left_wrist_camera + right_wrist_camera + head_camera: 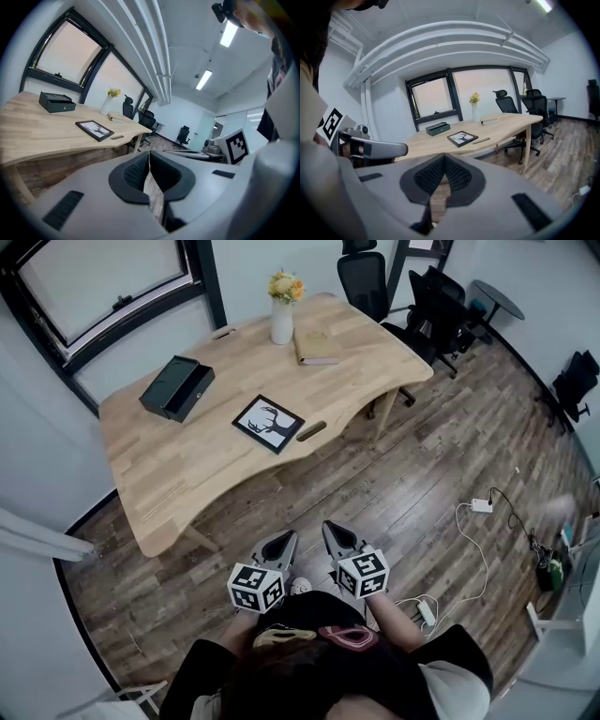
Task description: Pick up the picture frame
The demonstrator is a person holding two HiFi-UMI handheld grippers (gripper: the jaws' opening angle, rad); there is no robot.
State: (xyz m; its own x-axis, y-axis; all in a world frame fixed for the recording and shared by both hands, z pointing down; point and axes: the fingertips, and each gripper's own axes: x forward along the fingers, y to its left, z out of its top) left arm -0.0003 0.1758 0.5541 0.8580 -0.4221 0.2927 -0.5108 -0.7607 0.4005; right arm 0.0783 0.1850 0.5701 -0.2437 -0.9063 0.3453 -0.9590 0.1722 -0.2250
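Observation:
The picture frame (268, 423), black-edged with a deer print, lies flat near the front edge of the wooden desk (159, 465); it also shows as the frame (94, 129) in the left gripper view and the frame (462, 138) in the right gripper view. My left gripper (285, 542) and right gripper (336, 532) hang side by side over the floor, well short of the desk, both pointing toward it. Each is shut with nothing between the jaws. The left gripper (149, 154) and right gripper (444, 159) show their pads meeting at the tips.
On the desk stand a dark box (176, 387), a white vase with yellow flowers (283, 307), a book (315, 346) and a small flat wooden piece (311, 431) beside the frame. Office chairs (386, 287) stand behind the desk. Cables and a power strip (427, 611) lie on the floor at right.

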